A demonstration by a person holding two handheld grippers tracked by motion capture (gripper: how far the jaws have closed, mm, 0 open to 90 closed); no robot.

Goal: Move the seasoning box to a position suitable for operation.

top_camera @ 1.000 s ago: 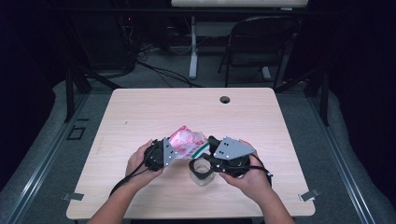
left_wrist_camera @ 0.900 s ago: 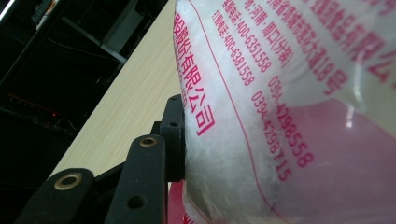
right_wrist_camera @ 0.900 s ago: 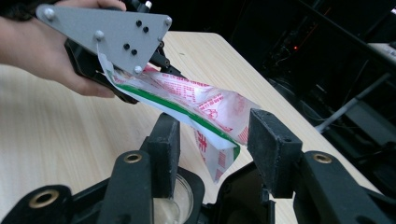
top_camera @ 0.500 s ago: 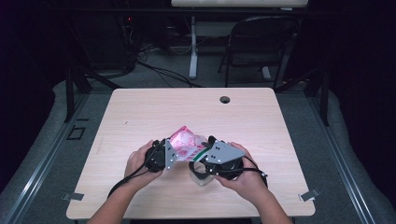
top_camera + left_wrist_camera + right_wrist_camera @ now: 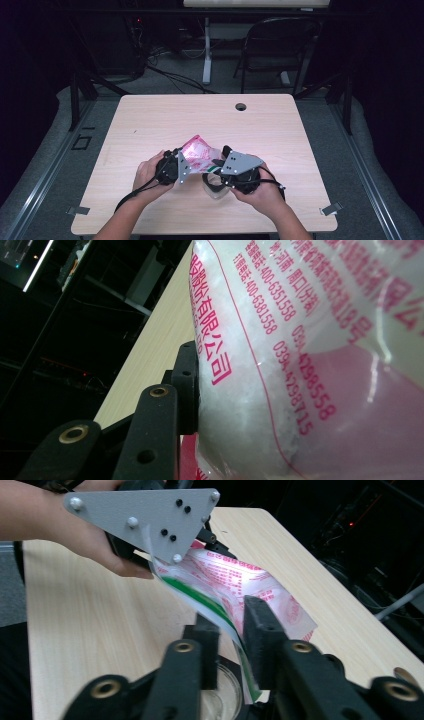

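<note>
Pink-printed plastic bag [image 5: 199, 152] hangs above the near middle of the wooden table [image 5: 150, 125], stretched between the two grippers. In the high view the left gripper [image 5: 175, 167] meets it from the left and the right gripper [image 5: 226, 167] from the right. The left gripper view shows one black jaw pressed flat against the bulging side of the bag [image 5: 300, 365], clenched on it. In the right gripper view the right gripper [image 5: 231, 645] has its jaws on either side of the bag's green-striped edge [image 5: 220, 615]; they have just been closing, only a narrow gap remains, and whether the pads already pinch the film I cannot tell. A round clear dish [image 5: 214, 184] sits on the table just below this gripper. The bag is translucent, filled with white grainy contents, printed with red characters and phone numbers, with a pink panel low down.
</note>
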